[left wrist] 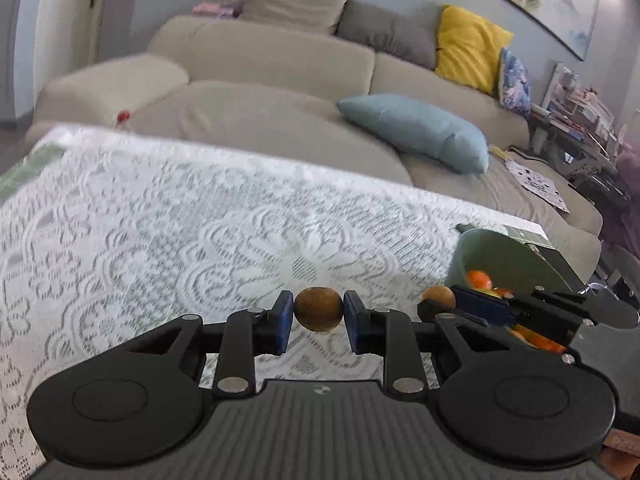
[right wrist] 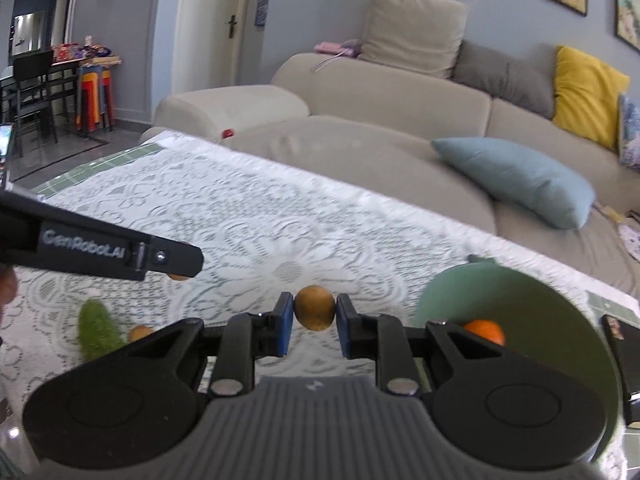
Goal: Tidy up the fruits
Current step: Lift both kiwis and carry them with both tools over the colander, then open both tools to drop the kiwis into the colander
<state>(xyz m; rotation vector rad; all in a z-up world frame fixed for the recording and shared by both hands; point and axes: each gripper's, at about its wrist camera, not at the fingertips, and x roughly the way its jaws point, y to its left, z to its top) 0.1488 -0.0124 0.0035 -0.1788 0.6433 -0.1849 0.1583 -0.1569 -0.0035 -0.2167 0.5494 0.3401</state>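
Transfer step: left gripper (left wrist: 319, 312) and right gripper (right wrist: 315, 309) each pinch a brown fruit, frame centre. Next, carry each over the green bowl (right wrist: 448, 284), lower right, then spread the jaws.

Black hand-held gripper (left wrist: 319, 320), blue pads (left wrist: 285, 320), silver screws.

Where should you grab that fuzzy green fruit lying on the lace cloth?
Grip the fuzzy green fruit across its narrow middle, coming down from above. It lies lengthwise on the lace cloth, long and slim, so its sides fit between the jaws. A small brown fruit sits close beside it, so stay clear of that side.
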